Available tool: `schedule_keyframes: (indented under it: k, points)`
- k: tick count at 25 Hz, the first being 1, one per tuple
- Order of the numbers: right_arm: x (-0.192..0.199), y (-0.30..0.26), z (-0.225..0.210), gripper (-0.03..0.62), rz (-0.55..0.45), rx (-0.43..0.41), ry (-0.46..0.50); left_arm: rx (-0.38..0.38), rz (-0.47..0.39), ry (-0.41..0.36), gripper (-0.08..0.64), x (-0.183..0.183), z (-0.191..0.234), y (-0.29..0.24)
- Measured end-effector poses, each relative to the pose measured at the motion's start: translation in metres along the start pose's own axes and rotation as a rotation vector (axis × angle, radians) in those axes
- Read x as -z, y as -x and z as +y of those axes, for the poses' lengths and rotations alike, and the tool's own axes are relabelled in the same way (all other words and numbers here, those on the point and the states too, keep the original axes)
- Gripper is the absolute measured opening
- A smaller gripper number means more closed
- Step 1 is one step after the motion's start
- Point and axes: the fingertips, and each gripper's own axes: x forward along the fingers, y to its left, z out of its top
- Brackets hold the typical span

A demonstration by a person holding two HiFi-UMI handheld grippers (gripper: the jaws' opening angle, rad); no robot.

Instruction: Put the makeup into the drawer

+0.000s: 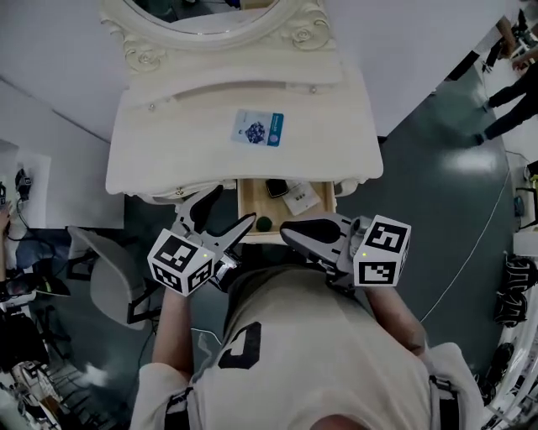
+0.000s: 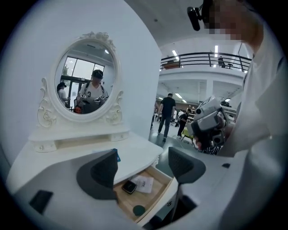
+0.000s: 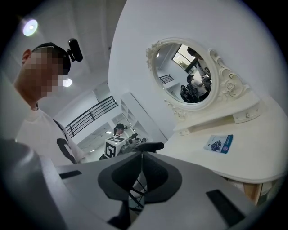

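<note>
1. Left gripper (image 1: 225,215): held in front of the person's chest. Jaws stand apart, with nothing between them.
2. Right gripper (image 1: 290,230): level with the left, on the other side of the chest. Jaws are pressed together and hold nothing.
3. Grey chair (image 1: 113,281): on the dark floor to the person's left.
4. Drawer (image 1: 245,206): pulled out from under the worktop's front edge, just beyond both gripper tips. Pale wood inside.
   - Dark round makeup pot (image 1: 264,222), near the front.
   - Black compact (image 1: 276,187), further back.
   - White leaflet (image 1: 301,200), just beside the compact.
5. Worktop (image 1: 168,143): cream dressing table with a curved front.
   - Blue-and-white packet (image 1: 258,128), lying flat, well apart from the drawer.
6. Mirror (image 1: 202,13): oval in a carved cream frame, upright at the back above a raised shelf.
</note>
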Motion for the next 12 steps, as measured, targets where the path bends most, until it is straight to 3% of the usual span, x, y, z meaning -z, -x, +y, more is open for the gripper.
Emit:
schedule_keyframes:
  k: [5, 12]
  points:
    - [-0.003, -0.018, -0.002, 0.029, -0.015, 0.007, -0.021, -0.013, -0.069, 0.011, 0.366, -0.01, 0.002, 0.014]
    - [0.004, -0.049, -0.025, 0.029, 0.004, 0.108, -0.049, -0.022, -0.111, 0.023, 0.365, -0.012, 0.037, 0.038]
